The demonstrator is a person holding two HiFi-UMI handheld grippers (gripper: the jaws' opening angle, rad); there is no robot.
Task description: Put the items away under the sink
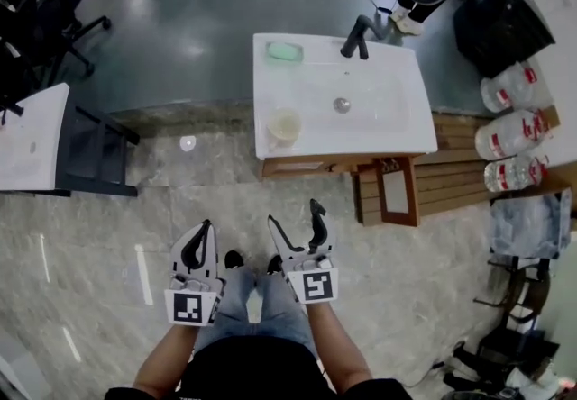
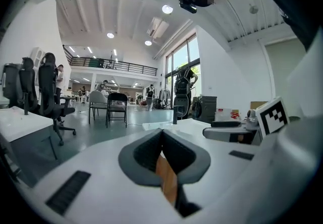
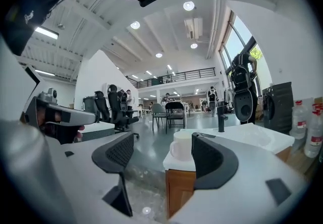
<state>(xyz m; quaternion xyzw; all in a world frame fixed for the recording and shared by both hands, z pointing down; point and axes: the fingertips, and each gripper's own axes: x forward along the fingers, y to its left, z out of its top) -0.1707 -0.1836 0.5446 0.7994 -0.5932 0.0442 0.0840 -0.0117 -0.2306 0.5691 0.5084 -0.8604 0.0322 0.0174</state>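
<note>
Marbled floor (image 1: 99,227), white rectangular sink (image 1: 401,74), left gripper (image 1: 204,229) jaws closed, right gripper (image 1: 295,218) jaws apart

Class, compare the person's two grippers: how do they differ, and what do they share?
The left gripper has shut jaws; the right gripper has its jaws apart. The right gripper view frames the cup on the sink; the left shows no cup. Both are empty, short of the sink.

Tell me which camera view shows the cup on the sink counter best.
The head view: it shows the cup whole from above, standing at the front left corner of the sink counter. The right gripper view shows only its side, partly behind one jaw. In the left gripper view I cannot make it out.
</note>
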